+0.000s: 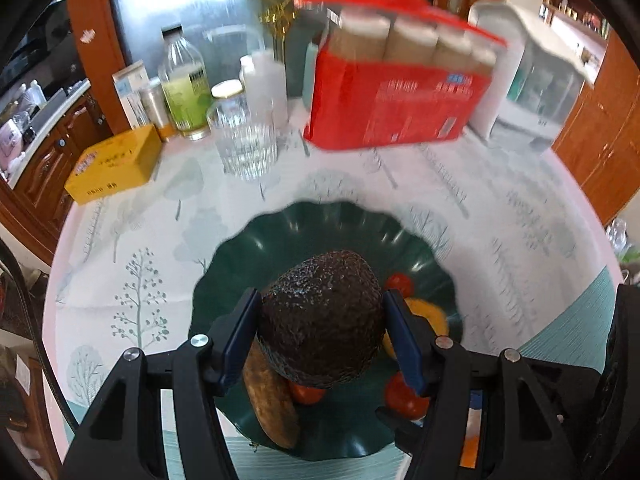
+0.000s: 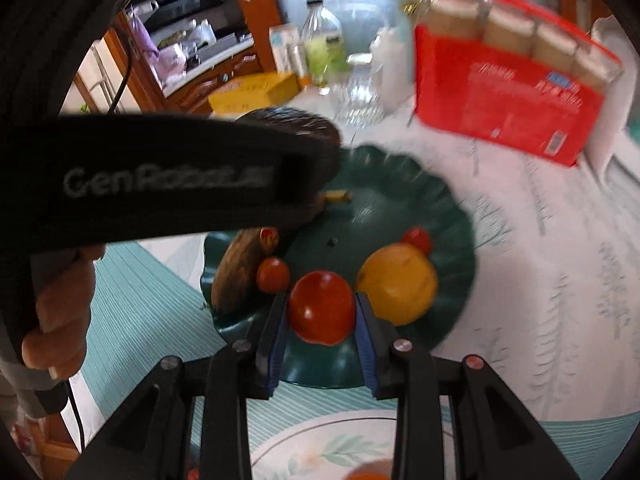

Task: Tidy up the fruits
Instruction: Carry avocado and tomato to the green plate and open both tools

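The left gripper (image 1: pixel 322 336) is clenched on a dark, pebbly-skinned avocado (image 1: pixel 322 316), its blue pads pressed against the fruit's 2 flanks. It holds the avocado above the dark green scalloped plastic plate (image 1: pixel 280 236). The right gripper (image 2: pixel 322 322) grips a round red tomato (image 2: pixel 322 306) in the same way, over the near part of that plate.

Judging by what lies there, the sorting is well under way but not finished. Already on the green plate are a brown oblong fruit (image 2: pixel 238 270) at its left edge, a yellow-orange round fruit (image 2: pixel 398 284) on the right, and 2 small red cherry tomatoes (image 2: pixel 273 275), 1 beside the brown fruit and 1 behind the yellow one. The 2 held fruits are not yet set down. A white floral-patterned plate (image 2: pixel 320 446) sits nearer the person, with something orange at its edge that is too cut off to identify, so more may remain to move.

The avocado's long axis runs roughly along the gripper's fingers, its narrower end pointing away from the camera toward the red carton of bottles (image 1: pixel 396 92), its broad end back between the jaws. The brown fruit lies with its long axis along the plate's rim, near to far.
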The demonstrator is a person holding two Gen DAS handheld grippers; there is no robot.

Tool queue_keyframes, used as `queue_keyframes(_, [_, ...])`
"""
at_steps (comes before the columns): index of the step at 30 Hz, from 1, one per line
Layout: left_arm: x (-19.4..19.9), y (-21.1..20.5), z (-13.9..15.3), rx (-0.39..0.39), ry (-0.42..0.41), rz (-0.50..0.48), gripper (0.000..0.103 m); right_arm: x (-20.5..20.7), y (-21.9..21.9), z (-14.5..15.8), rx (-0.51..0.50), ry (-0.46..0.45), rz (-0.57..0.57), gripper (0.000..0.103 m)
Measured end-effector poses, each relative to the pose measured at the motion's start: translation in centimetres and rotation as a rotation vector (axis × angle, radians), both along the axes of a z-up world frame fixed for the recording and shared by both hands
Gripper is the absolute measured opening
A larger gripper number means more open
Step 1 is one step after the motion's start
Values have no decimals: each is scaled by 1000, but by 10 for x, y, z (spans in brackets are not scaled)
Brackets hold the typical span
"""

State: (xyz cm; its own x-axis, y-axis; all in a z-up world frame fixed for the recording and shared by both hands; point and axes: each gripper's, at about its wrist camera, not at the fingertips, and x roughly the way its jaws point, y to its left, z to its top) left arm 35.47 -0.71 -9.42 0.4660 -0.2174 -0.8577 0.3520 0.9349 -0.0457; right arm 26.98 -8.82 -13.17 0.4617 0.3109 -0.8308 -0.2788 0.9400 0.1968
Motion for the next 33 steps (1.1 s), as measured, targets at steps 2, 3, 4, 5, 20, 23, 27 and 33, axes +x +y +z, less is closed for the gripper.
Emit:
queue_keyframes(2, [2, 1, -11, 9, 18, -8, 61, 4, 3, -7, -8, 17, -5, 32])
queue_keyframes(3, [3, 3, -17, 11, 28, -12, 61, 6, 4, -10, -8, 24, -5, 32])
queue_keyframes(4, [4, 4, -22, 11, 39, -15, 61, 8, 3, -12, -4, 32, -5, 32])
queue_keyframes(5, [5, 5, -26, 8, 46, -16, 61, 11, 3, -16, 4, 45, -5, 32])
queue_keyframes(20, [-1, 8, -39, -26, 80, -60, 62, 25, -13, -29, 115, 138, -36, 41])
queue_keyframes(23, [-4, 9, -30, -42, 66, -59, 65, 22, -12, -28, 118, 132, -34, 41])
queue_keyframes(27, [-9, 10, -20, -40, 48, -58, 65, 19, -14, -23, 113, 120, -28, 41])
queue_keyframes(33, [-21, 16, -9, -31, 23, -54, 69, 17, -12, -17, 101, 100, -17, 41])
